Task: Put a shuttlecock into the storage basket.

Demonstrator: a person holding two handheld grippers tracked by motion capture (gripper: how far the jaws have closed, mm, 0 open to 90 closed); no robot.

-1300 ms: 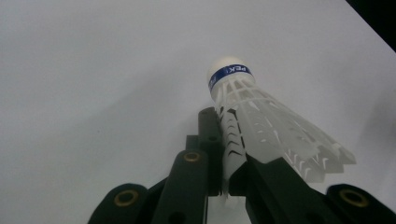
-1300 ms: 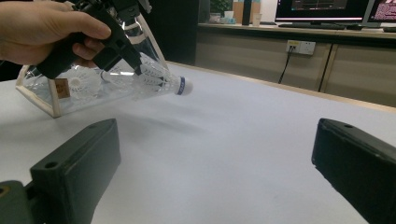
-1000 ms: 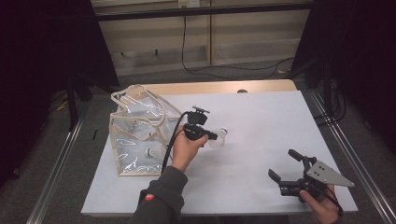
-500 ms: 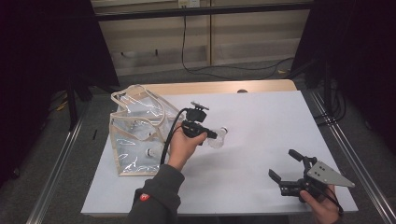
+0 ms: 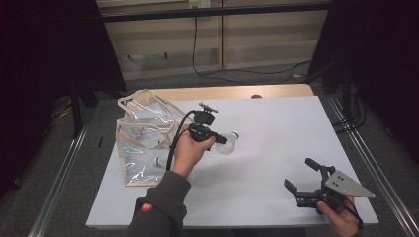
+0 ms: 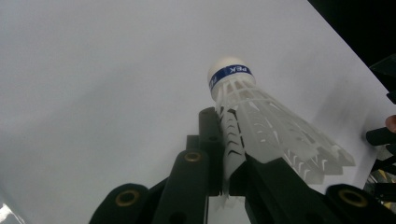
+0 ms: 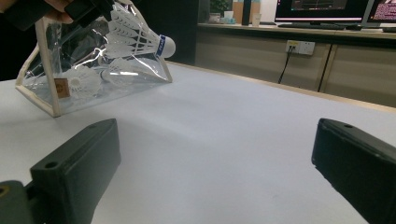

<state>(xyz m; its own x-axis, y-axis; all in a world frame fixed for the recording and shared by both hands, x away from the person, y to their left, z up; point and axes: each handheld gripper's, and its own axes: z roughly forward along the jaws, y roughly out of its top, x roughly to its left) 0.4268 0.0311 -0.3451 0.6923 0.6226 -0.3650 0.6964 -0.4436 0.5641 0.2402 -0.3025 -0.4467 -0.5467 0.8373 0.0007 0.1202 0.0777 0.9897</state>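
A white plastic shuttlecock (image 6: 261,116) with a blue band round its cork is pinched by the edge of its skirt in my left gripper (image 6: 227,149), which is shut on it. In the high view that gripper (image 5: 217,140) holds the shuttlecock (image 5: 228,142) a little above the white table, just right of a clear bag (image 5: 143,143) with beige trim. Inside the bag lie other shuttlecocks (image 5: 159,161). At the front right my right gripper (image 5: 300,174) is open, with nothing between its jaws. Its own view shows the held shuttlecock (image 7: 140,39) in front of the bag (image 7: 51,51).
The white table top (image 5: 276,128) stretches between the two grippers. A wooden strip (image 5: 232,92) runs along its far edge, with a cable (image 5: 197,54) and a cabinet behind. Dark curtains hang at both sides. Monitors (image 7: 322,7) stand on a bench in the right gripper view.
My left hand has risen slightly with the shuttlecock and drifted a little toward the bag. The right gripper has stayed where it was.
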